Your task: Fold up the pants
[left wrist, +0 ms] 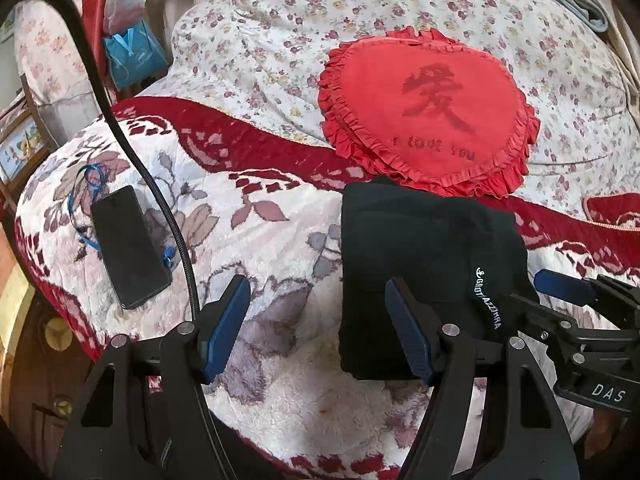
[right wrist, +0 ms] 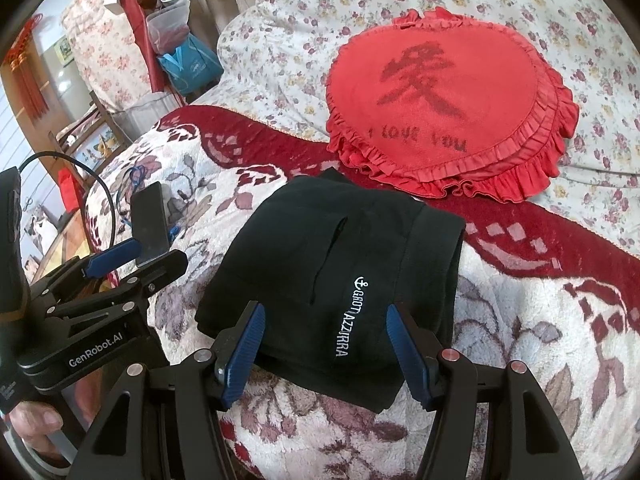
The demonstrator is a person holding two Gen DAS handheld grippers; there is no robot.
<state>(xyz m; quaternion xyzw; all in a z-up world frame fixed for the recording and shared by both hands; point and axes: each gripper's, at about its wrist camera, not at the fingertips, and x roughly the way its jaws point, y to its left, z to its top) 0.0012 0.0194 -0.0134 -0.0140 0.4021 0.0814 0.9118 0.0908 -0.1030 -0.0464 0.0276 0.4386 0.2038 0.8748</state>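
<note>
The black pants [left wrist: 424, 264] lie folded into a compact rectangle on the fleece blanket, with white lettering on top; they also show in the right wrist view [right wrist: 340, 272]. My left gripper [left wrist: 320, 328] is open and empty, its right finger over the pants' near left edge. My right gripper [right wrist: 324, 352] is open and empty, its jaws spread over the pants' near edge. The right gripper also shows at the right edge of the left wrist view [left wrist: 576, 300], and the left gripper at the left of the right wrist view [right wrist: 116, 264].
A red heart-shaped frilled cushion [left wrist: 432, 116] lies just behind the pants. A black phone [left wrist: 130, 246] with a blue cord lies left on the blanket [left wrist: 280, 240]. A black cable [left wrist: 132, 152] crosses the left. A floral quilt [left wrist: 280, 32] lies behind.
</note>
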